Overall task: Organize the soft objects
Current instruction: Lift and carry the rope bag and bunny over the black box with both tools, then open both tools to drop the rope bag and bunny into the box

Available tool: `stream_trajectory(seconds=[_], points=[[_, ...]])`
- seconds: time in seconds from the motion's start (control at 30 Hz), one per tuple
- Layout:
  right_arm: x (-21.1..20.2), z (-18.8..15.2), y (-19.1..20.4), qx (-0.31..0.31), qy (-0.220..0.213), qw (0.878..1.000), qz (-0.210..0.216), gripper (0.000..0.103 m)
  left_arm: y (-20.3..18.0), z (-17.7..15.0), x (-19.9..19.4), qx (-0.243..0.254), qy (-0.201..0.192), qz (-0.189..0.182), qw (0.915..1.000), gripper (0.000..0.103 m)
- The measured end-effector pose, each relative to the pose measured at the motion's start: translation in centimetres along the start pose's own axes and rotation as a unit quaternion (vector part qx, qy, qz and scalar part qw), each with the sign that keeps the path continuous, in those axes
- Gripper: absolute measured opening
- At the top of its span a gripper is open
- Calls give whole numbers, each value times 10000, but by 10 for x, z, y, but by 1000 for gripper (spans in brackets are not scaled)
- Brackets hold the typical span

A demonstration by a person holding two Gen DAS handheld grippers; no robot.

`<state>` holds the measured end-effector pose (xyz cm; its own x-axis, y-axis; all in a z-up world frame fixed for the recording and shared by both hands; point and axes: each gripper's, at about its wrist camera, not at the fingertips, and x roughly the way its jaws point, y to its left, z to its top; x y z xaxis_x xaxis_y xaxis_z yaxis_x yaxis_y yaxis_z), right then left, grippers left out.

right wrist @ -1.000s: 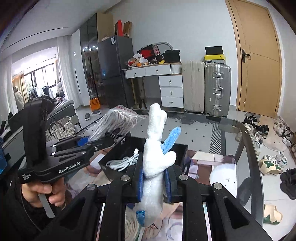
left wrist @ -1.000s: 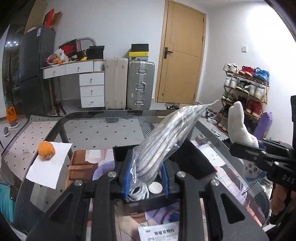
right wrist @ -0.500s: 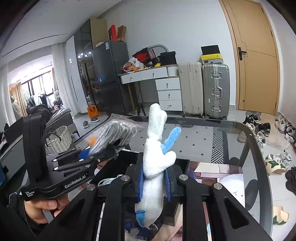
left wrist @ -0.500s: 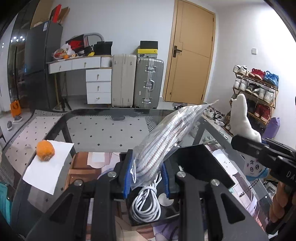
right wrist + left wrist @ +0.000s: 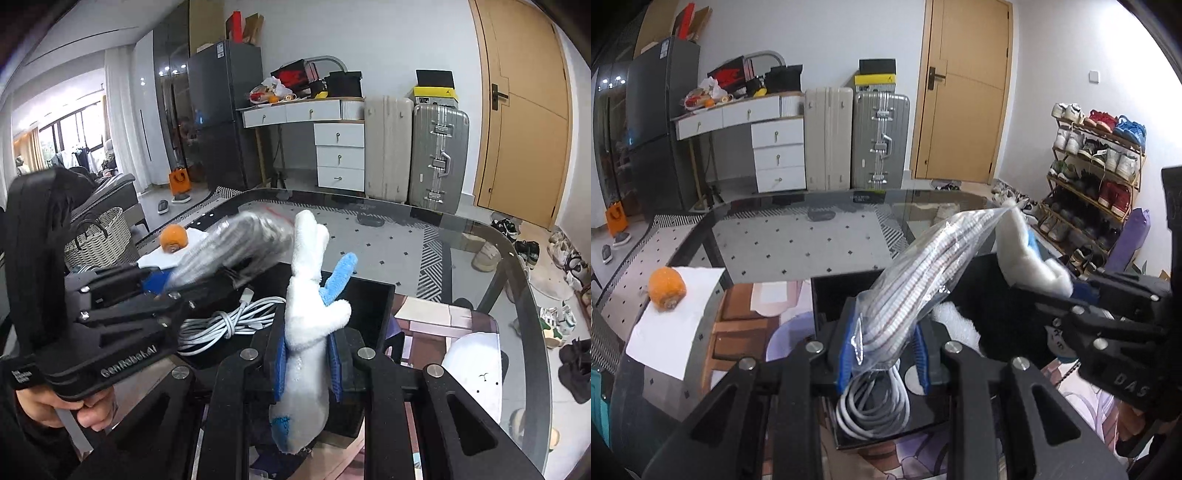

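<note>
My left gripper [image 5: 882,354] is shut on a clear plastic bag of striped cord [image 5: 916,291] and holds it over a black tray [image 5: 834,291]. A coiled white cable [image 5: 871,406] lies in the tray. My right gripper [image 5: 306,362] is shut on a white and blue plush toy [image 5: 306,317] above the tray's near side [image 5: 369,299]. The plush [image 5: 1027,258] and right gripper [image 5: 1108,325] show at the right of the left wrist view. The bag [image 5: 236,240] and left gripper [image 5: 110,295] show at the left of the right wrist view.
The tray stands on a glass table [image 5: 812,240]. An orange fruit [image 5: 666,288] lies on white paper [image 5: 672,325] at the table's left. A white round object [image 5: 472,362] lies right of the tray. Suitcases, drawers and a shoe rack [image 5: 1093,177] stand beyond.
Both grippers have moved forward and lower over the black tray, holding their loads. The plush now sits close beside the bag.
</note>
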<state>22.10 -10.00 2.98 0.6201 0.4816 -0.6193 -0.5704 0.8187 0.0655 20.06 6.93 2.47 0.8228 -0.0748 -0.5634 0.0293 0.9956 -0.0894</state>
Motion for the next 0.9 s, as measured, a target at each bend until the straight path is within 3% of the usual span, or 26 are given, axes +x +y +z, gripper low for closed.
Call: stream_trajectory(seconds=[0.3, 0.6, 0.7, 0.83, 0.9], points=[[4, 0, -1, 173, 43, 9996, 236, 18, 4, -7, 8, -8, 221, 38, 9997, 26], [2, 3, 4, 85, -139, 9999, 46, 18, 6, -9, 9, 25, 256, 18, 9997, 26], [10, 4, 1, 145, 67, 9999, -65, 18, 7, -8, 9, 12, 270, 17, 9996, 27], [15, 0, -1, 102, 289, 9992, -274, 36, 7, -7, 10, -36, 296, 30, 9996, 29], [11, -3, -1, -8, 266, 9992, -288, 41, 9, -5, 11, -111, 330, -32, 9994, 40]])
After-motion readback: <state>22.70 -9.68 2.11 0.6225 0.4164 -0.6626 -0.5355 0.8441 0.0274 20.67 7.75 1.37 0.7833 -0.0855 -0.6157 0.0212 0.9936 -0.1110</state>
